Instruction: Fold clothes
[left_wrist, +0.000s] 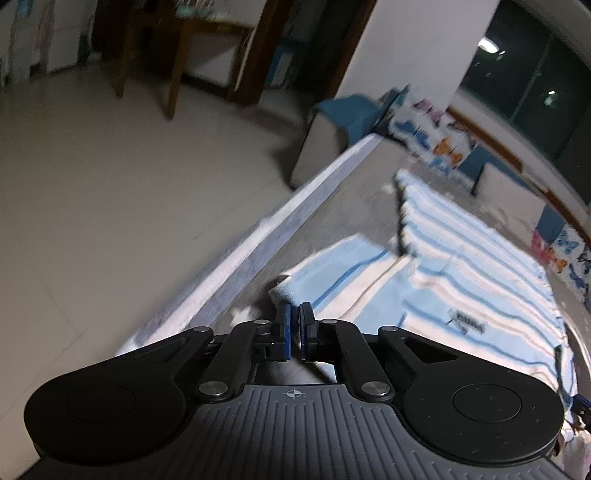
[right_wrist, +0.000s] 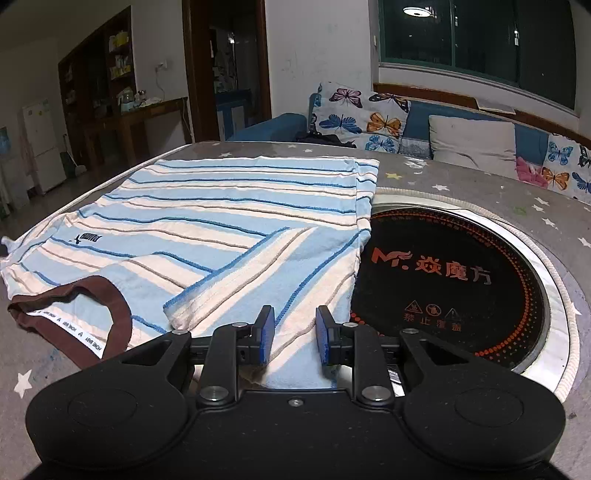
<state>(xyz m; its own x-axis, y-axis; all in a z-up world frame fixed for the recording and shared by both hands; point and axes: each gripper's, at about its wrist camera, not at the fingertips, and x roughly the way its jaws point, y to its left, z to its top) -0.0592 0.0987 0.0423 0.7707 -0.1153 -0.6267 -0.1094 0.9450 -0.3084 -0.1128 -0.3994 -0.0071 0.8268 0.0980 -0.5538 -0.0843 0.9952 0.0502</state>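
The left gripper (left_wrist: 294, 314) has its jaws pinched almost together on the tip of a sleeve (left_wrist: 283, 290), a small nub of cloth sticking out just past the blue pads. The right gripper (right_wrist: 294, 325) has its jaws standing apart, hovering over the near shoulder of the striped T-shirt (right_wrist: 229, 210) and holding nothing.

From where I stand, the shirt lies flat on the grey star-printed table (right_wrist: 461, 177), spread from about nine o'clock across to the middle in the right wrist view. Its right edge at three o'clock overlaps the rim of the round black cooktop (right_wrist: 454, 273) set into the table. The brown collar (right_wrist: 96, 295) sits at seven o'clock, close to the near edge.

As for progress, I'd say the folding has only begun. One sleeve (right_wrist: 236, 280) is already laid diagonally inward over the chest, just ahead of the open gripper. The other sleeve, the one the left gripper clamps, looks lifted at its tip, near the table edge at the shirt's far side. That sleeve has yet to be brought across, and the body shows no lengthwise or crosswise fold at all, so most of the work remains. Sofa cushions with butterflies (right_wrist: 358, 122) sit beyond the table at twelve o'clock.
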